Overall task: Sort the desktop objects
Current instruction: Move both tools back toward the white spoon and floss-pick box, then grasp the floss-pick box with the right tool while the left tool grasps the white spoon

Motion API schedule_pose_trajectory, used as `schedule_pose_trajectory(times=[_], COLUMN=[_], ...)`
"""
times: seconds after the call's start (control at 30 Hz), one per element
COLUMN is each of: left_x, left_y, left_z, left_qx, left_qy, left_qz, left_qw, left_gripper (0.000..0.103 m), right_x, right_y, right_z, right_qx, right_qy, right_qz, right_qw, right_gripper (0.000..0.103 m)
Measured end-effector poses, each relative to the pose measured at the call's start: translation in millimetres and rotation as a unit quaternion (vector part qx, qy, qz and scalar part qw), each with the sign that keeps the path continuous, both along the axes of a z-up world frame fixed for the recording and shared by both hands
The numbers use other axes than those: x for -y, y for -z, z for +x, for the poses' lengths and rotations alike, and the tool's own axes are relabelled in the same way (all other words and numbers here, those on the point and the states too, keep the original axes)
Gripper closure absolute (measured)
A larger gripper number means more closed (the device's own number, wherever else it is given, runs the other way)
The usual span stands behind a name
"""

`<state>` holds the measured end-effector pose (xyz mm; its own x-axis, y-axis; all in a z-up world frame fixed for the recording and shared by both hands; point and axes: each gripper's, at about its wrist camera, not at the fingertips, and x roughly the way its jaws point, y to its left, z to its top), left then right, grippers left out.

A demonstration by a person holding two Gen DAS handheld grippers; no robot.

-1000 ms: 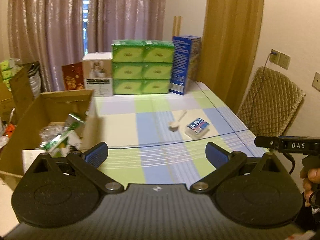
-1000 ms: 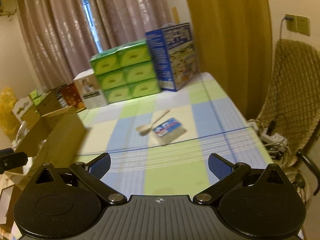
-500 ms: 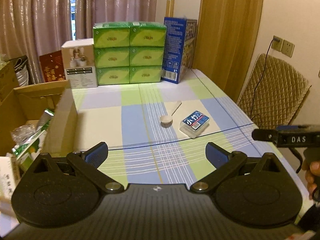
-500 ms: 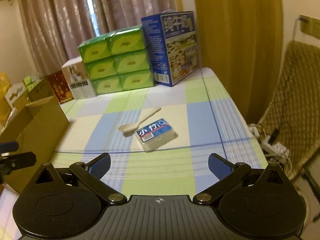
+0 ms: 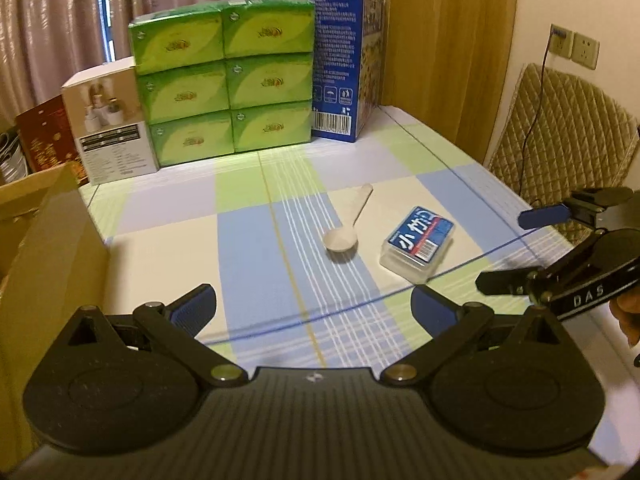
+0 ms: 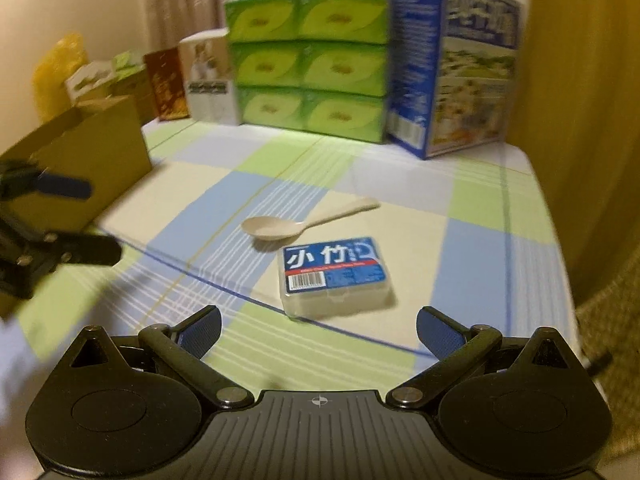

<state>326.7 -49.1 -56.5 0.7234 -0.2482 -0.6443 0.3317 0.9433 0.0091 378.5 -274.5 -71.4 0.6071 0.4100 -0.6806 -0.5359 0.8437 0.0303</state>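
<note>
Both tongs, left tongs (image 5: 314, 306) and right tongs (image 6: 318, 330), hang spread wide and empty above the checked desk (image 6: 500, 256). Mid-desk lies a clear plastic box (image 6: 334, 276) with a blue label, a beige spoon (image 6: 296, 222) just beside it.

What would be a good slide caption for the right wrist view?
Open right gripper approaching a clear plastic box beside a beige spoon on the checked tablecloth.

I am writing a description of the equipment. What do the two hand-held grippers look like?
Both look alike. The left hand-held gripper and right hand-held gripper each have a matte black ribbed body, two round black discs, black linkage arms with silver pivots, and blue textured fingertip pads. The right one carries white "DAS" lettering.
</note>
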Motion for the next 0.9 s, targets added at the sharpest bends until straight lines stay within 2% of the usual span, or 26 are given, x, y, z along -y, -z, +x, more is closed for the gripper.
schedule_pose_trajectory(times=[0.3,0.67,0.77,0.9], left_x=[4,1,0,-1], left_y=[27,64,68,67], left_z=[45,59,61,68], left_qx=[0.001,-0.008,-0.01,-0.004], left_qy=[0.013,0.018,0.02,0.02], left_qz=[-0.015,-0.038,-0.033,-0.034], left_qw=[0.9998,0.9991,0.9992,0.9992], left_gripper=[0.001,0.002,0.002,0.002], right_x=[-8,-13,-13,-11], right_y=[20,37,39,37], right_z=[36,61,64,61], right_qx=[0.005,0.003,-0.001,0.009], right_qy=[-0.045,-0.062,-0.055,-0.039], right_qz=[-0.009,-0.016,-0.009,0.0], right_qw=[0.999,0.998,0.998,0.999], right_gripper=[0.002,0.003,0.019,0.02])
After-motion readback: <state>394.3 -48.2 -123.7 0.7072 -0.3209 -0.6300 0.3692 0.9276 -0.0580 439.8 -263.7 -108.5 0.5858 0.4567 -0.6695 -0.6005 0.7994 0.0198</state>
